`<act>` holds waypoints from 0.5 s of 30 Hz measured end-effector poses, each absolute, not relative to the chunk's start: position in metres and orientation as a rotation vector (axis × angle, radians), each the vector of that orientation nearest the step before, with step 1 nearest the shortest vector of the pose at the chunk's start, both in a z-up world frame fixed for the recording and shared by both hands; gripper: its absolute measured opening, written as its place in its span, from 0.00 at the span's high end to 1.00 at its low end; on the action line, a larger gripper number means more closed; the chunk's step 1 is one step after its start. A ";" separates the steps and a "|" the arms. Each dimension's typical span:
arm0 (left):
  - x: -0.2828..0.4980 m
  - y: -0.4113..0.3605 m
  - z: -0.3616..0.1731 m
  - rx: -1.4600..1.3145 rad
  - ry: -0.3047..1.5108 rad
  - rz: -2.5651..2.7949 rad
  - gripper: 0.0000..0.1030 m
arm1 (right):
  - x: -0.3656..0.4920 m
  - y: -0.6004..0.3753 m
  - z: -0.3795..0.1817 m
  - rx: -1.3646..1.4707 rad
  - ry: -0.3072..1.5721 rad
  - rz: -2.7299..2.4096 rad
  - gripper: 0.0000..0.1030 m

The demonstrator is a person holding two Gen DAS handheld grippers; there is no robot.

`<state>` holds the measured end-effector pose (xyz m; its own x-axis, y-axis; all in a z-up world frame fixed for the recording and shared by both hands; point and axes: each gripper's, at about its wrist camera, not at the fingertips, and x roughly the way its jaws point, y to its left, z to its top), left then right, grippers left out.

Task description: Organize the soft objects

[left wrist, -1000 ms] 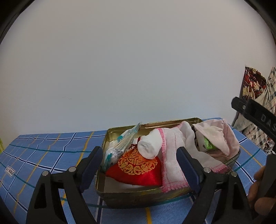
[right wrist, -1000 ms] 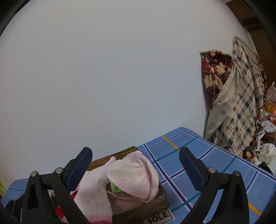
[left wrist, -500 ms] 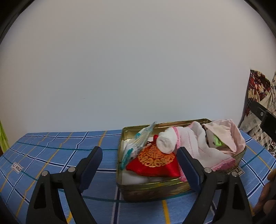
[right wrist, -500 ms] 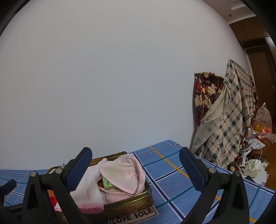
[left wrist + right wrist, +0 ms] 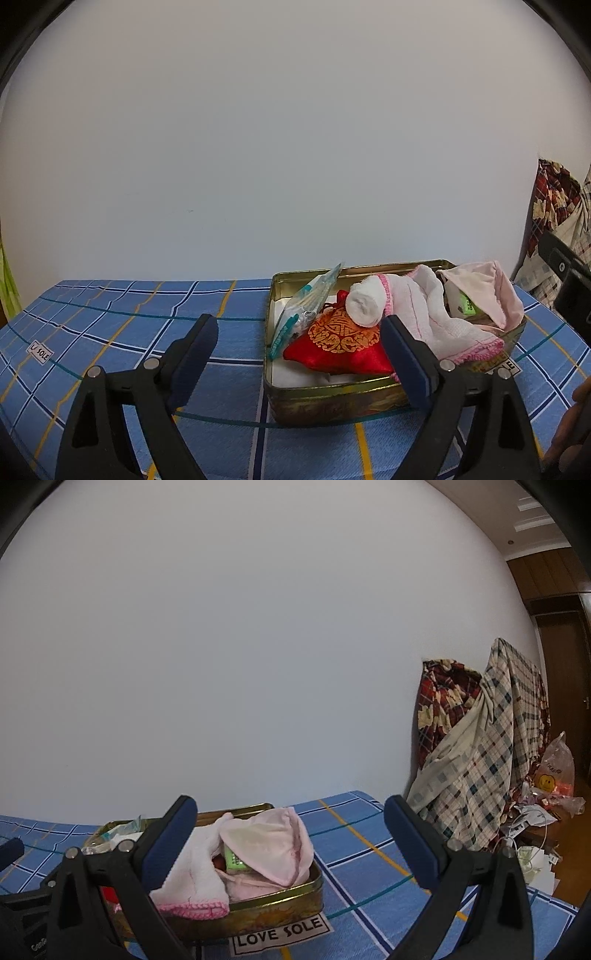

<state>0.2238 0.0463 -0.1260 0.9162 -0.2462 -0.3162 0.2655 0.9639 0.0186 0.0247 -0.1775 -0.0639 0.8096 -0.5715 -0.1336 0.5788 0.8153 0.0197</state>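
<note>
Left gripper (image 5: 297, 332) stands wide open, nothing between its jaws, which have just been opening a little further; low over blue checked cloth (image 5: 122, 332). Gold tin (image 5: 332, 395) sits just ahead and right, its near wall partly behind the right finger. Tin packed: red pouch (image 5: 340, 350) with gold print, rolled white cloth (image 5: 364, 304) on top of it, clear packet (image 5: 306, 306) leaning at the left wall, pink-edged towel (image 5: 443, 325) spilling over the near rim. Bare cloth left of tin, open to the wall. Right gripper (image 5: 290, 823) also released and empty; tin (image 5: 273, 912) lies low and left behind its left finger, pink cap (image 5: 273, 845) heaped on top. Open cloth to the right runs to the edge, checked fabric (image 5: 491, 760) hanging beyond.
</note>
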 end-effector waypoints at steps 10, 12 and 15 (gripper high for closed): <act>0.213 0.050 -0.125 0.061 0.290 -0.256 0.07 | 0.023 -0.169 -0.068 0.037 0.146 -0.562 0.00; 0.213 0.051 -0.125 0.059 0.287 -0.252 0.06 | 0.022 -0.164 -0.068 0.021 0.142 -0.554 0.00; 0.211 0.052 -0.125 0.058 0.283 -0.245 0.06 | 0.017 -0.165 -0.067 0.025 0.126 -0.561 0.00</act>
<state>0.2111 0.0521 -0.1248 0.9307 -0.2310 -0.2835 0.2471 0.9687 0.0221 0.0173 -0.1650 -0.0674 0.8393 -0.5290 -0.1256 0.5320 0.8467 -0.0111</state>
